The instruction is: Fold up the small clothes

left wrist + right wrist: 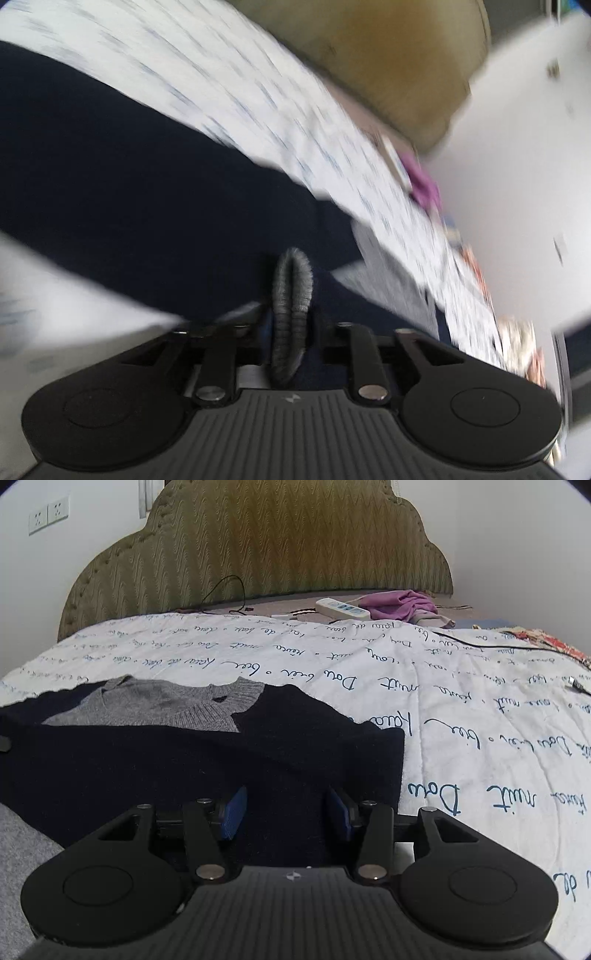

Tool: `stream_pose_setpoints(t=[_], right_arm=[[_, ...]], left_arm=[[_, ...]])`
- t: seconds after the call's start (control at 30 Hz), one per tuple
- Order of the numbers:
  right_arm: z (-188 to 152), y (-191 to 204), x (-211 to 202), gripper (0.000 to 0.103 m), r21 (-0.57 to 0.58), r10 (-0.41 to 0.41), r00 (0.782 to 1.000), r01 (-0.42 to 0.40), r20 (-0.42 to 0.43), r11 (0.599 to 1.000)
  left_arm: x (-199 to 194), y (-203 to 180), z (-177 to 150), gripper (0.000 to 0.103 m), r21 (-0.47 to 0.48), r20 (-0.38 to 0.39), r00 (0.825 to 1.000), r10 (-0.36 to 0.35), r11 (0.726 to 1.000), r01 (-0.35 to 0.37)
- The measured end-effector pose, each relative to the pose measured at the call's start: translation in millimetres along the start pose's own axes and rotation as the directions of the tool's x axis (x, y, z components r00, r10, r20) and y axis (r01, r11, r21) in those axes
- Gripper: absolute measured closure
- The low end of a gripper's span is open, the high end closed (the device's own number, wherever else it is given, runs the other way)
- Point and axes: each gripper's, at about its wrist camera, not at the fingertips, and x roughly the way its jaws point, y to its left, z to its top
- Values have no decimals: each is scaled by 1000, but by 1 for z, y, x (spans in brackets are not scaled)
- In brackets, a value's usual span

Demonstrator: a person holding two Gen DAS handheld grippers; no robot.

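Observation:
A small navy sweater (pixel 192 760) with a grey knit collar and chest panel (pixel 166 705) lies on a white bedsheet printed with blue script (pixel 461 716). My right gripper (pixel 284 814) is open, its blue pads (pixel 232 814) low over the sweater's near edge, holding nothing. In the blurred, tilted left wrist view, my left gripper (pixel 291 325) is shut on a grey ribbed hem of the sweater (pixel 291 295), which stands up as a loop between the fingers. The navy body (pixel 129 192) stretches away to the left.
A green padded headboard (pixel 258 542) stands at the back. A white power strip (pixel 341 608) and a purple cloth (pixel 402 603) lie near it. A black cable (pixel 491 644) runs across the sheet at the right. Wall sockets (pixel 48 513) sit top left.

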Motion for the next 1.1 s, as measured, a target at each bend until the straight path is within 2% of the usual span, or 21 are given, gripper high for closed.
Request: stream_pose_setpoints(t=[0.07, 0.1, 0.13, 0.2, 0.27, 0.33, 0.4, 0.47, 0.57, 0.6, 0.67, 0.73, 0.8, 0.83, 0.87, 0.97, 1.0, 1.1], right_arm=[[0, -1, 0, 51, 8, 4, 1000, -4, 3, 1000], [-1, 0, 1, 51, 8, 2, 1000, -2, 3, 1000], [-2, 1, 2, 51, 11, 2, 1000, -2, 4, 1000], [-2, 1, 2, 50, 13, 4, 1000, -4, 5, 1000], [-2, 0, 3, 50, 20, 9, 1000, -9, 6, 1000], [-2, 0, 3, 50, 25, 11, 1000, -11, 7, 1000], [-3, -1, 2, 50, 31, 14, 1000, -14, 8, 999], [-3, -2, 2, 50, 36, 17, 1000, -17, 8, 999], [-3, -2, 2, 50, 42, 19, 1000, -20, 9, 999], [-3, -2, 2, 49, 43, 19, 1000, -20, 9, 999], [-2, -1, 2, 49, 43, 18, 1000, -19, 9, 999], [-2, -2, 2, 49, 45, 19, 1000, -20, 9, 999], [-2, -2, 3, 49, 45, 19, 1000, -19, 9, 999], [-3, -2, 3, 49, 46, 20, 1000, -20, 9, 999], [-3, -2, 3, 49, 47, 20, 1000, -20, 10, 999], [-3, -3, 3, 49, 52, 23, 1000, -23, 11, 998], [-3, -4, 3, 49, 56, 25, 1000, -26, 12, 998], [-3, -7, 3, 49, 75, 38, 999, -39, 16, 996]], left_arm=[[-32, 23, 0, 54, -86, 102, 995, -1, 996, 10], [-48, 37, 1, 38, -139, 153, 988, 26, 990, -4], [-64, 51, 4, 30, -195, 212, 974, 75, 980, -33], [-93, 80, 15, 29, -297, 313, 933, 181, 951, -85], [-113, 108, 28, 29, -401, 356, 899, 255, 911, -99], [-130, 140, 42, 29, -517, 388, 864, 321, 852, -84], [-143, 164, 53, 30, -586, 419, 838, 351, 809, -46], [-151, 178, 64, 30, -609, 434, 820, 374, 792, -38], [-154, 182, 76, 31, -600, 454, 788, 417, 797, -76], [-154, 184, 80, 31, -592, 454, 783, 426, 800, -92], [-153, 185, 84, 39, -579, 454, 769, 449, 805, -128], [-148, 179, 85, 63, -567, 448, 744, 496, 801, -192], [-149, 176, 88, 73, -564, 456, 719, 525, 795, -223], [-149, 178, 89, 83, -568, 454, 709, 540, 788, -237], [-151, 183, 91, 89, -571, 450, 700, 555, 781, -252], [-149, 184, 95, 95, -566, 440, 685, 580, 772, -290], [-153, 180, 93, 97, -553, 443, 676, 590, 773, -312], [-146, 144, 90, 98, -435, 481, 624, 615, 786, -439]])
